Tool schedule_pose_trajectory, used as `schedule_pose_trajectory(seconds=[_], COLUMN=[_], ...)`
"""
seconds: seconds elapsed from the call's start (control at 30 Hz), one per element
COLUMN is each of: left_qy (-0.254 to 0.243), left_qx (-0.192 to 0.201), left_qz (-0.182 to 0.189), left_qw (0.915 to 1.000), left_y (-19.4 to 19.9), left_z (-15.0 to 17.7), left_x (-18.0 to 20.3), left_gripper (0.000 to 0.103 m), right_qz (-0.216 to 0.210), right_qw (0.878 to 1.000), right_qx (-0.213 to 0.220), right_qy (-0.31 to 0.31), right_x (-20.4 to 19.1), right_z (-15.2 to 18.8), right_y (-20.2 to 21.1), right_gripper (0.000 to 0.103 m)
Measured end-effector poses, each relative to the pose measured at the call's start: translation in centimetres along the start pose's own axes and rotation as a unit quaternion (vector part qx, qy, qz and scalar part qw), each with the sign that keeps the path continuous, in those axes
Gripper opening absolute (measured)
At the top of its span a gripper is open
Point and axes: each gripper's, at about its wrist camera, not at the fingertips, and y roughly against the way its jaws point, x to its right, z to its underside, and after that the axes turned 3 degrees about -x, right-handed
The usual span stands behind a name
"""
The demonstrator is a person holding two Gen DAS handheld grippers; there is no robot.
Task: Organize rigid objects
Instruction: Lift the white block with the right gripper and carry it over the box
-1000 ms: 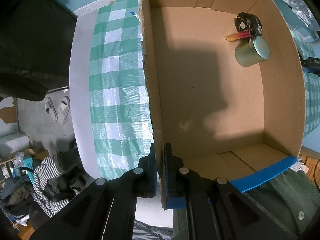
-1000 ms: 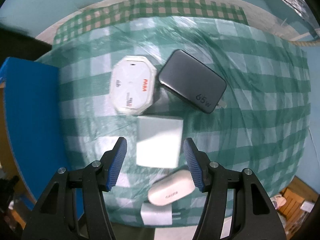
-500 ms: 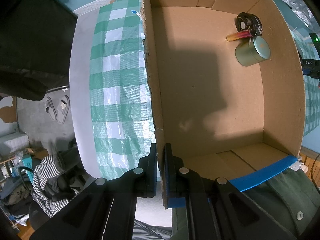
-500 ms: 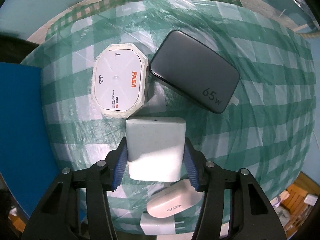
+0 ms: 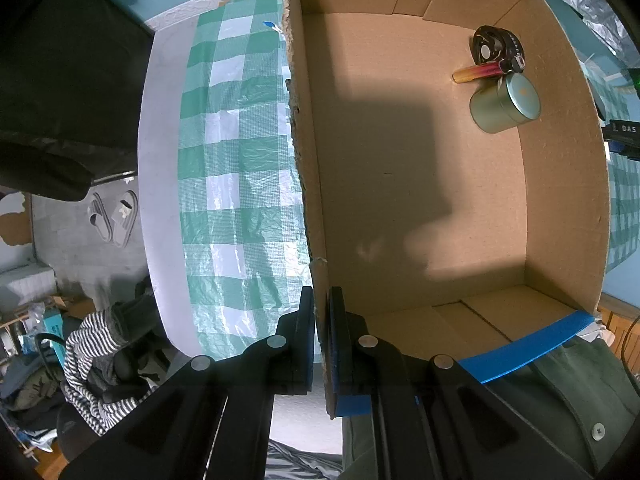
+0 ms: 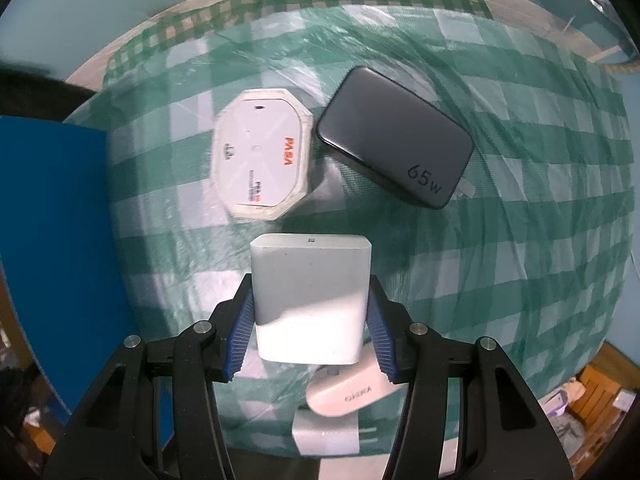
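Observation:
My right gripper (image 6: pixel 310 330) is shut on a white square charger (image 6: pixel 310 300), which hangs lifted above the checked cloth. On the cloth beyond it lie a white octagonal case (image 6: pixel 262 164) and a dark charger marked 65w (image 6: pixel 394 154). A small white oval case (image 6: pixel 348 394) and a white plug adapter (image 6: pixel 326 434) lie below the held charger. My left gripper (image 5: pixel 322 332) is shut on the left wall of a cardboard box (image 5: pixel 308 184). Inside the box, at its far right corner, rest a green round tin (image 5: pixel 504 106), a red-yellow lighter (image 5: pixel 478 73) and a black round item (image 5: pixel 494 45).
The green-and-white checked cloth (image 5: pixel 236 168) covers the table; its edge drops to a cluttered floor with slippers (image 5: pixel 114 216) at the left. The box's blue-taped flap (image 6: pixel 52 240) stands at the left of the right wrist view. A green garment (image 5: pixel 560 400) lies near the box.
My right gripper closed onto the white square charger and raised it off the cloth. The left gripper kept its hold on the box wall without moving.

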Motion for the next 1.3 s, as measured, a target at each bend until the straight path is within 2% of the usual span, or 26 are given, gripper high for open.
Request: schedule_pose_trajectory(seconds=[0.43,0.7,1.07,1.3], left_qy=[0.000,0.002,0.003,0.005], left_qx=[0.001,0.002,0.003,0.004], left_qz=[0.001,0.003,0.003,0.004], left_qw=[1.0000,1.0000,1.0000,1.0000], left_y=[0.2,0.2,0.1,-0.1], left_z=[-0.1,0.0,0.4,0.6], left_x=[-0.1,-0.1,-0.2,-0.3], left_gripper=[0.006,0.006,0.006,0.006], right_qz=[-0.012,-0.020,-0.008,0.006], right_qw=[0.999,0.994,0.980,0.967], right_qx=[0.026,0.046,0.068,0.068], right_qy=[0.045,0.096,0.188,0.246], right_x=[-2.7,-7.1,-14.2,-18.3], right_z=[1.8,1.4,1.1,1.1], right_y=[5.1,7.6,10.7,11.1], right_gripper=[0.052,0.052,0.052,0.052])
